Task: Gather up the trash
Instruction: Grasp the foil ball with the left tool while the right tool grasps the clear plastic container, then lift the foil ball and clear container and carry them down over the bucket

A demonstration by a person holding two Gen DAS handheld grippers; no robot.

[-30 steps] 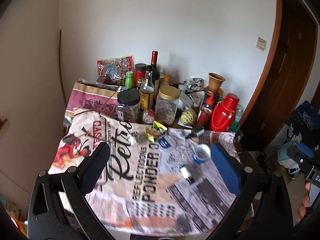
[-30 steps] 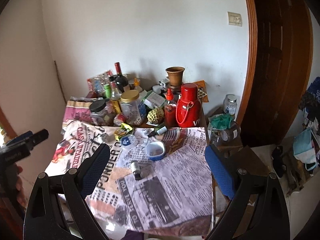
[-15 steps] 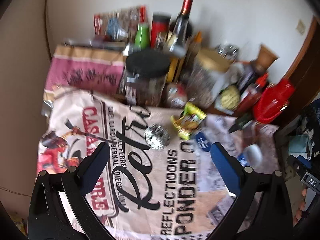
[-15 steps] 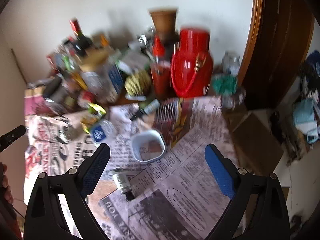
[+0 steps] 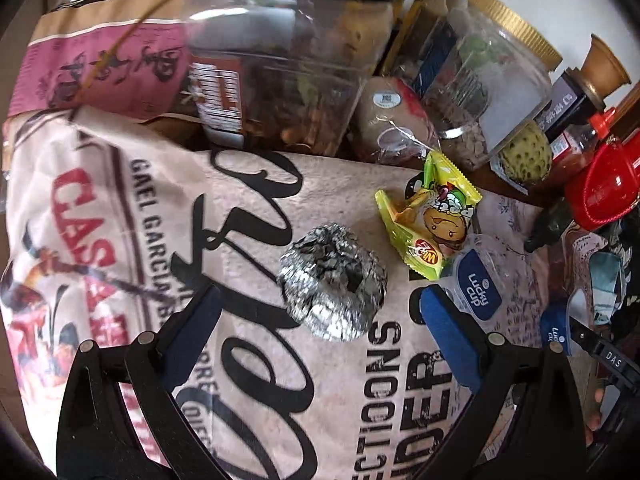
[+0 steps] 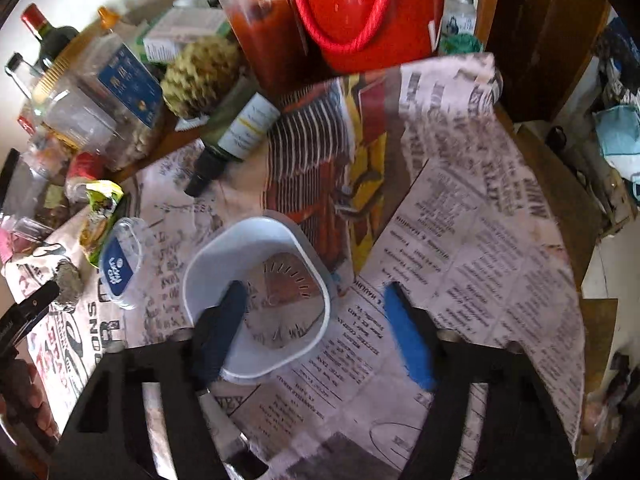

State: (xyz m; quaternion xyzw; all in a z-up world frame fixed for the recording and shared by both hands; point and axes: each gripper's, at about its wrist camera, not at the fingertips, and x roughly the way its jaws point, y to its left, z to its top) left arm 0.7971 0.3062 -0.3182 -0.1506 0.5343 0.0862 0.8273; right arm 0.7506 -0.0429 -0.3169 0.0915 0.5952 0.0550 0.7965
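Observation:
A crumpled foil ball lies on the newspaper-covered table. My left gripper is open, with the ball between and just ahead of its fingertips. A green snack wrapper and a clear "Lucky cup" lid lie to the ball's right. In the right wrist view a white plastic cup stands upright. My right gripper is open, its left finger over the cup's inside and its right finger outside the rim. The foil ball, wrapper and lid show at the left.
Jars, a gold-lidded jar, a red thermos, a sauce bottle, a custard apple and a lying green dropper bottle crowd the table's back. A wooden door frame stands right.
Both grippers have moved forward and down toward the table. The left has closed in on the foil ball. The right has come over the white cup. The small bottle has left the right view.

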